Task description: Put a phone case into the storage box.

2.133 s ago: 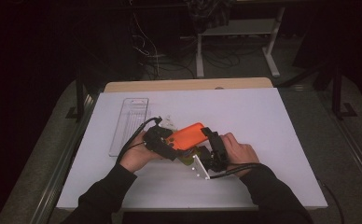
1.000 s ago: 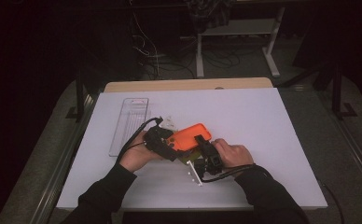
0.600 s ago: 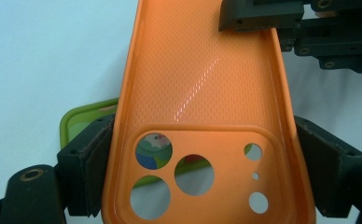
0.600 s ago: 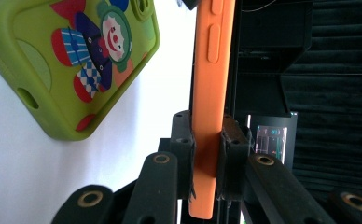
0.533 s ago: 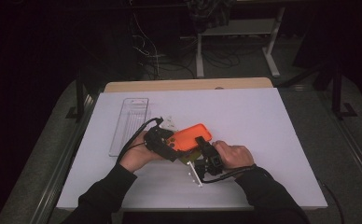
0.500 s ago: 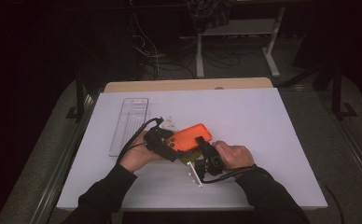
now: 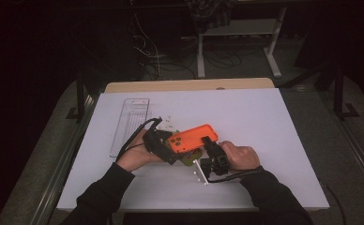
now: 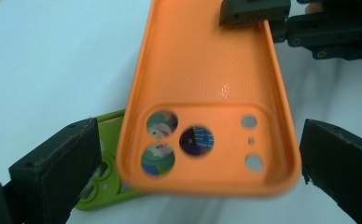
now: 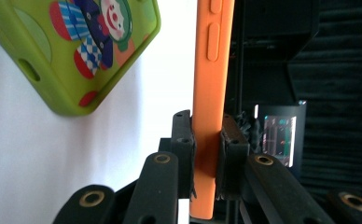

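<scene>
two sets of fingers on one orange case (image 7: 192, 138): right gripper (image 9: 206, 140) clamping its edge, left gripper (image 8: 193, 163) wide around it

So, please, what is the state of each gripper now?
Left gripper: open, jaws either side of the orange phone case.
Right gripper: closed on the orange phone case.
</scene>
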`<state>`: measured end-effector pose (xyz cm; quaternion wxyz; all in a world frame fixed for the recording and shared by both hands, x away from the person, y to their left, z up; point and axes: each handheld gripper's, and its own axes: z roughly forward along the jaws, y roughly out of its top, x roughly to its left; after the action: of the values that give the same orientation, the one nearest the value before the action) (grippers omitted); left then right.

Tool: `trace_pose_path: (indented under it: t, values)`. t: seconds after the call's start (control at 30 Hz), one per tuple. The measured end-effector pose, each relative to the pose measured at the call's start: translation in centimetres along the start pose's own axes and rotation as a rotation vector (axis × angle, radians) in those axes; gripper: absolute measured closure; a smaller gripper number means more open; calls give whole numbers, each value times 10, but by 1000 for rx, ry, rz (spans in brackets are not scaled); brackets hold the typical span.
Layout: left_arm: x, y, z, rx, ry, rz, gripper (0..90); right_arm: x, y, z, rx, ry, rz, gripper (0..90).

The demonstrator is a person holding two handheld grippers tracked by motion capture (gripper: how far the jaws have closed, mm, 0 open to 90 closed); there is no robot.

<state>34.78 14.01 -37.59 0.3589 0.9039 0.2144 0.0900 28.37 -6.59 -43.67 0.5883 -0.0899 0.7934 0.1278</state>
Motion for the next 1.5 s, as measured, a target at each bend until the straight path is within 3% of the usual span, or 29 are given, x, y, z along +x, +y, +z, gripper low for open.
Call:
trace_pose_path:
  t: [0.03,0.13,0.17,0.33,0.37,0.5,0.53,0.6,0.63,0.73,0.83,0.97,1.5]
  values:
    - [0,0,1,-18,2,-15,0,-1,-3,0,1,6,15,782]
    - [4,-2,-3,7,9,-6,0,-2,-9,2,7,6,71,782]
    - [5,-2,-3,8,11,-9,0,-3,-12,2,14,34,76,782]
    - [7,-3,-2,13,12,-8,0,-9,-16,2,4,52,132,782]
    - [7,-3,-2,15,16,-2,0,-10,-16,0,22,63,187,782]
    - [7,-4,-3,13,26,0,0,-14,-21,2,18,108,258,782]
    - [7,-4,-3,16,18,-17,0,-16,-23,3,12,121,271,782]
    - [7,-4,-2,10,19,-32,0,-19,-25,3,12,138,320,782]
    - [6,-4,-2,5,18,-45,0,-21,-27,3,16,155,371,782]
    - [8,-4,-2,10,14,-24,0,-26,-31,4,7,178,443,782]
    - [8,-4,-2,20,16,-10,0,-28,-33,3,11,209,583,782]
    - [8,-4,-3,17,19,-12,0,-33,-38,5,5,269,654,782]
    - [9,-4,-4,-6,19,-40,0,-46,-60,12,-31,466,1094,783]
